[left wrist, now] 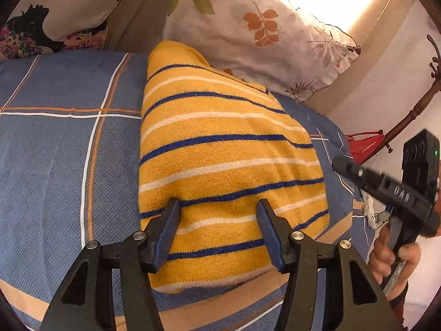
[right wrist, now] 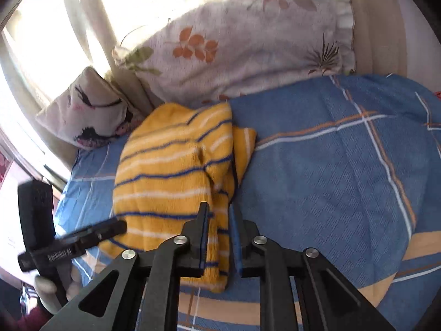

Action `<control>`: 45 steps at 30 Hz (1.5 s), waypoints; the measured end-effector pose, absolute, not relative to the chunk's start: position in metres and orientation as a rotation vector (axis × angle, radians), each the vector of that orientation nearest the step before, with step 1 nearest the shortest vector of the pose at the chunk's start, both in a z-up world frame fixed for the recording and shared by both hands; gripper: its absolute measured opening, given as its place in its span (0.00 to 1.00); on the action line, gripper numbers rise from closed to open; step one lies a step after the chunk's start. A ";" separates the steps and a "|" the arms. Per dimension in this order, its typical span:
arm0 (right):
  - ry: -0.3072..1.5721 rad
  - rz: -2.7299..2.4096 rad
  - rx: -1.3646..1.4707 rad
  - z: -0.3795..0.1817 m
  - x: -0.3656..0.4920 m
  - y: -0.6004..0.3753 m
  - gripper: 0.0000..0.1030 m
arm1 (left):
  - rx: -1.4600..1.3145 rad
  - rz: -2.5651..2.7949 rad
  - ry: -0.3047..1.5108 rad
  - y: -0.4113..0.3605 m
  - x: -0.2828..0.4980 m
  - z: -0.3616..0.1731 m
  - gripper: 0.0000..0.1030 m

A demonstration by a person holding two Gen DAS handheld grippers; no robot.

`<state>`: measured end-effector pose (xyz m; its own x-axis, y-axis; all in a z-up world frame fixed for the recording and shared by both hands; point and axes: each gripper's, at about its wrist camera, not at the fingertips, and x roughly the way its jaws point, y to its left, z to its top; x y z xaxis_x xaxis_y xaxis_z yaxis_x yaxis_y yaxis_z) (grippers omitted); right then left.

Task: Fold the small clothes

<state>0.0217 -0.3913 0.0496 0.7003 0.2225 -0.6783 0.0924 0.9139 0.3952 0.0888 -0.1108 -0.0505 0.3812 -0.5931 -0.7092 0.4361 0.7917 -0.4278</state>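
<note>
A small yellow knit garment (left wrist: 220, 149) with blue and white stripes lies folded on the blue checked bedspread (left wrist: 63, 149). My left gripper (left wrist: 217, 207) is open, its fingers spread just above the garment's near end, holding nothing. In the right wrist view the same garment (right wrist: 165, 171) lies ahead and to the left. My right gripper (right wrist: 219, 209) stands over the garment's right edge with its jaws narrowly parted; the cloth shows in the gap, and I cannot tell if it is pinched. The right gripper also shows in the left wrist view (left wrist: 366, 176), the left gripper in the right wrist view (right wrist: 82, 240).
A floral pillow (left wrist: 261, 33) leans at the head of the bed behind the garment. A second patterned pillow (right wrist: 88, 110) sits by the bright window. A wooden coat stand (left wrist: 413, 110) and something red (left wrist: 363, 143) are off the bed's right side.
</note>
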 end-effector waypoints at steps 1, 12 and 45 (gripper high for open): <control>0.772 0.056 0.432 0.057 0.030 -0.395 0.48 | -0.176 -0.659 0.975 -0.111 0.088 -0.050 0.54; 0.940 -0.256 0.094 0.014 0.138 -0.378 0.65 | -0.226 -0.668 0.939 -0.070 0.066 -0.026 0.55; 0.781 0.256 0.591 0.027 0.100 -0.364 0.54 | -0.234 -0.590 1.089 -0.069 0.141 -0.017 0.59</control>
<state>0.0997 -0.3642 0.0270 0.6898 0.4266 -0.5850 -0.0029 0.8096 0.5869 0.1409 -0.0692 -0.0173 0.3291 -0.5577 -0.7620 0.3344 0.8235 -0.4582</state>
